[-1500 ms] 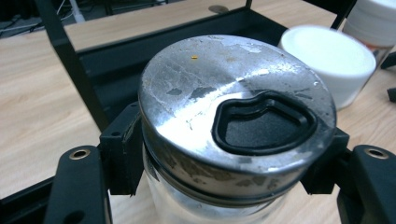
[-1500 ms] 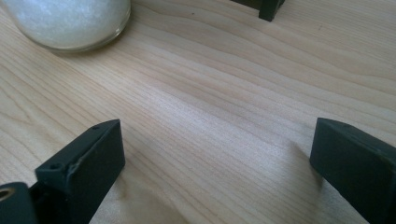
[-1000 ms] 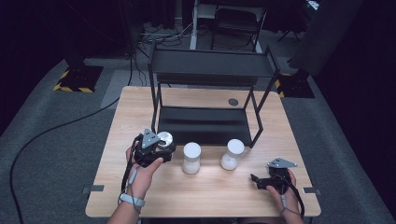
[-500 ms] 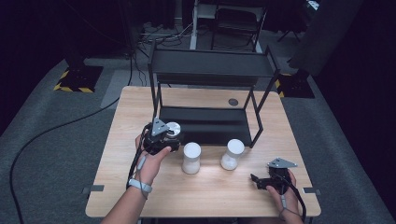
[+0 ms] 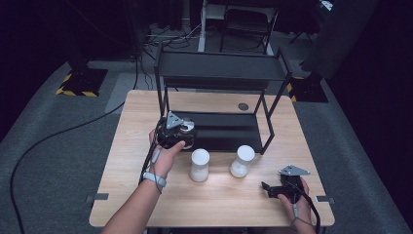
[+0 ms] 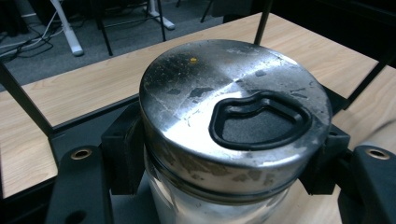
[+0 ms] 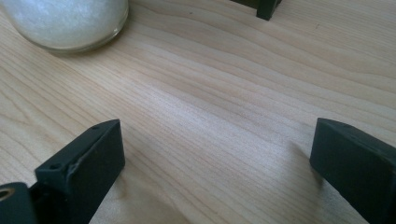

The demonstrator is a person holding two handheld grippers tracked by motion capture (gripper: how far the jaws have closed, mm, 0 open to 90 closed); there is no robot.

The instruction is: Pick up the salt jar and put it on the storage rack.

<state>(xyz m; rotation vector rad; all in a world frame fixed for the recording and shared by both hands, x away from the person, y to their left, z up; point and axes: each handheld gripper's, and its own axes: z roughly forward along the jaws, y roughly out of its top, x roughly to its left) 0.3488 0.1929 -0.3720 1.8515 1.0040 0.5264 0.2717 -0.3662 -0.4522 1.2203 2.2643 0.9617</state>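
Gripping a jar (image 6: 233, 135) below its lid, the left gripper (image 5: 176, 130) hovers at the rack's (image 5: 221, 73) near-left corner; the right gripper (image 7: 215, 163) rests near-right, jaws apart, empty.

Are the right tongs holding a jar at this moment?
No, the right tongs stand open over bare table, nothing between them.

Held a jar (image 6: 219, 196) with white contents and a scratched silver lid (image 6: 233, 112) bearing a black ring mark in black tongs (image 6: 224, 154). Stood on a pale wood-grain counter (image 5: 126, 161) beside a black shelf (image 5: 219, 73).
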